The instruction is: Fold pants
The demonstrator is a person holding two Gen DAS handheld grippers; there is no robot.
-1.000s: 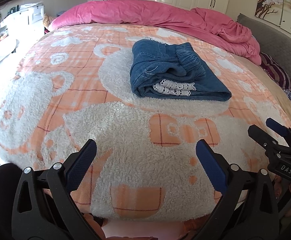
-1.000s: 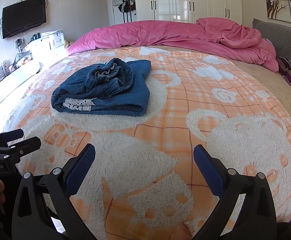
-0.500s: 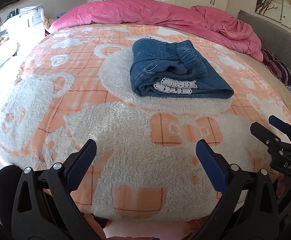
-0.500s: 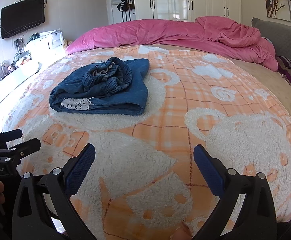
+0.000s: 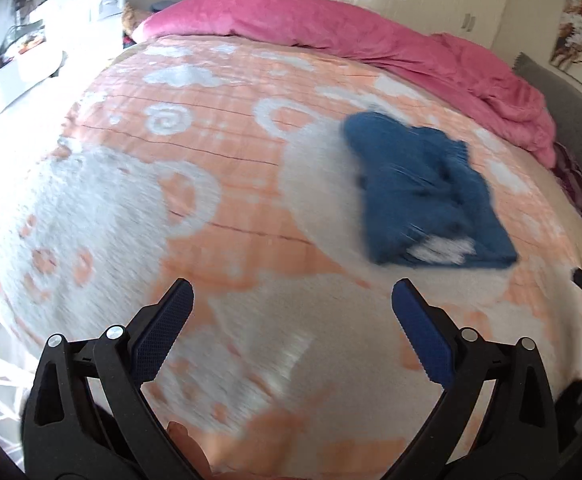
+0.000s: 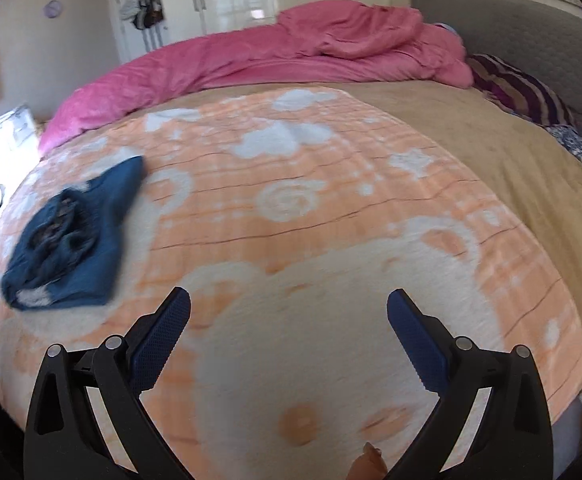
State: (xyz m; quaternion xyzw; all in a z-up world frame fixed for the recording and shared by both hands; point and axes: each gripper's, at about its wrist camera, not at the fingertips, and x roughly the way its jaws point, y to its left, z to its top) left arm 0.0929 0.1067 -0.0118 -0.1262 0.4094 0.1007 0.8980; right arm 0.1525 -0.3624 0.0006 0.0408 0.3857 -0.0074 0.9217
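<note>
Blanket (image 5: 251, 208) open w/ only folded pants (image 5: 423, 188) as obstacle.

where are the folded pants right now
The folded pants lie on the orange blanket, right of centre in the left wrist view, far left in the right.

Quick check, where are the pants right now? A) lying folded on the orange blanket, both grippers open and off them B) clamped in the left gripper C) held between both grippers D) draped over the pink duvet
A: the pants lie in a folded bundle on the orange blanket, while the left gripper and right gripper are open and hold nothing.
</note>
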